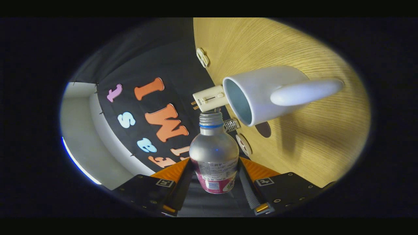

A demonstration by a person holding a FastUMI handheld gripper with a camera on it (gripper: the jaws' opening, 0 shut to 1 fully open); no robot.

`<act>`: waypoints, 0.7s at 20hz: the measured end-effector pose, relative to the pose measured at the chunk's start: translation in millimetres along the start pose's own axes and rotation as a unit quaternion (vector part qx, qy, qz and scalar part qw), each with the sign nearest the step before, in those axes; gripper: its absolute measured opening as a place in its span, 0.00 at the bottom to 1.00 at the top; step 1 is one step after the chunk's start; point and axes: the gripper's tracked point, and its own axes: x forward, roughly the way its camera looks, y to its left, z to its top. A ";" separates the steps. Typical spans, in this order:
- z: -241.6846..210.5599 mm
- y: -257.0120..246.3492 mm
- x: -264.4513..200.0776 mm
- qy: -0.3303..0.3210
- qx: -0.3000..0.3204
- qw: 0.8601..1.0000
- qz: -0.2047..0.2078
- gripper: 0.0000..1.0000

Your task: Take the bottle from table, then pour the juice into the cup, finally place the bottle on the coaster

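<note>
My gripper (214,176) is shut on a silvery bottle (214,151) with a pink label and a blue neck ring; both fingers press on its sides. The view is rolled over, so the wooden table (294,143) stands like a wall to the right. The bottle's open mouth (211,115) points at the rim of a white cup (261,93) with a handle (305,92), just beyond the fingers. The mouth lies close beside the cup's opening. No liquid stream can be made out. A dark round coaster (263,129) lies on the table just past the cup.
A cream box with a slider and two prongs (209,98) sits beside the cup's rim. A small clear ribbed piece (232,124) and a white round disc (243,144) lie near the bottle's neck. Another small white object (202,57) rests farther along the table edge.
</note>
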 end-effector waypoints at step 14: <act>2.0 2.8 -4.0 0.004 0.024 1.000 0.007 0.75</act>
